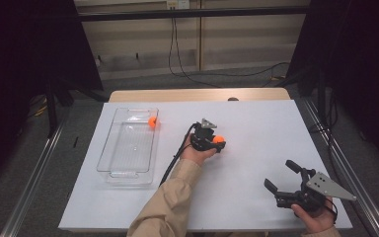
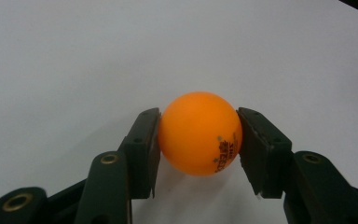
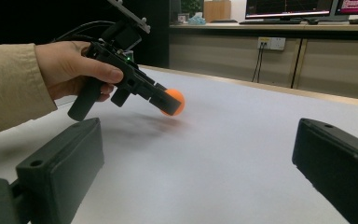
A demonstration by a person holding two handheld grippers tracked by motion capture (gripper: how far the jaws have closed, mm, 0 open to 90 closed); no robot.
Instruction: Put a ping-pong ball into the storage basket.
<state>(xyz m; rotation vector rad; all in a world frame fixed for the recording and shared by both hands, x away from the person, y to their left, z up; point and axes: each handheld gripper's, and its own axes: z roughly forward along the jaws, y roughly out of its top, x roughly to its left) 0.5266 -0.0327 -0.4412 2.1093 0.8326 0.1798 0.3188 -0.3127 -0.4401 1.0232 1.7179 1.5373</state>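
One orange ball (image 2: 199,133) pinched between left gripper (image 2: 198,140) pads, just above white table (image 2: 74,56); right gripper (image 3: 196,168) spread.

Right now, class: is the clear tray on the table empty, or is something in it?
Not empty. The clear tray holds one orange ball at its far end; the rest of its floor looks bare.

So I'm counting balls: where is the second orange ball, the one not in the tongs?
In the high view, the second orange ball sits inside the clear tray, at its far right corner, left of the left tongs.
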